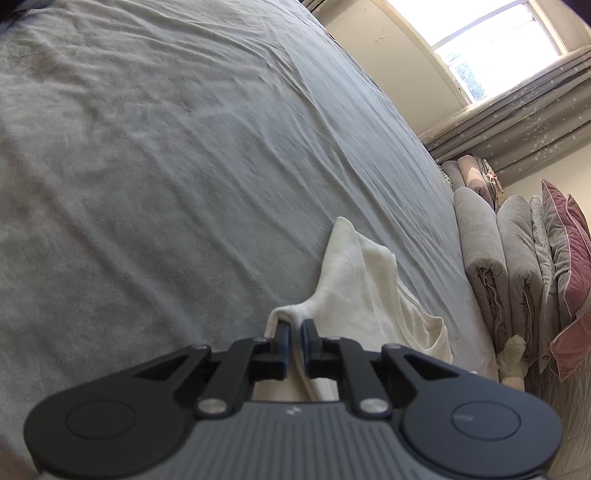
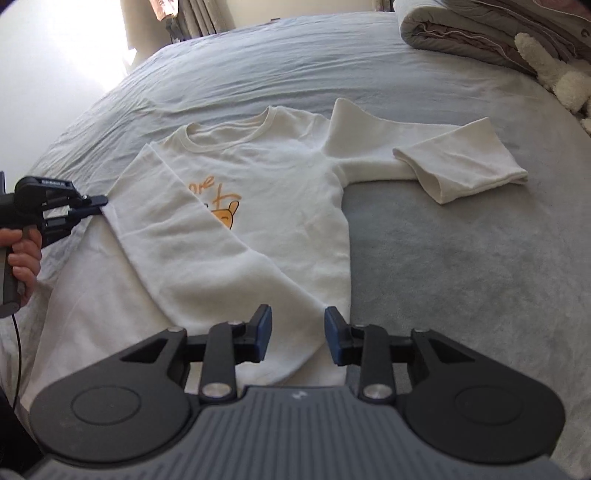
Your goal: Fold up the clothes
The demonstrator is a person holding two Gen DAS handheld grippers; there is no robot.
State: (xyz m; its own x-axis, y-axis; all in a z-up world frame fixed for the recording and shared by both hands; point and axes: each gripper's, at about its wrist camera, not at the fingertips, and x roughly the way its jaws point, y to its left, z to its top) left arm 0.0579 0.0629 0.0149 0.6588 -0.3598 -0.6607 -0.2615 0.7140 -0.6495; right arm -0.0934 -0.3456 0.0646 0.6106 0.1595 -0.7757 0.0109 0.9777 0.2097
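While the cream long-sleeved sweatshirt with an orange cartoon print (image 2: 258, 206) lies face up on the grey wrinkled bed sheet (image 2: 461, 266), its long axis runs from the ribbed round collar at the far end toward the hem, which lies nearest the right wrist camera. One sleeve is folded diagonally across the chest, covering part of the orange print, and the other sleeve (image 2: 454, 166) stretches out sideways to the right, its cuff end doubled back on itself. At the sweatshirt's left edge, the left gripper (image 2: 98, 206), held in a bare hand (image 2: 22, 254), has its jaws pinching a fold of the cream fabric; the left wrist view shows the blue pads pressed close with cloth (image 1: 354, 280) rising between them. Over the hem, the right gripper (image 2: 298, 332) hovers with its jaws spread apart and nothing between them. Folded grey quilts (image 2: 472, 33) and a white plush toy (image 2: 554, 74) sit at the far right corner of the bed, near a pink cushion (image 1: 569, 266) and star-patterned grey curtains (image 1: 517, 122)
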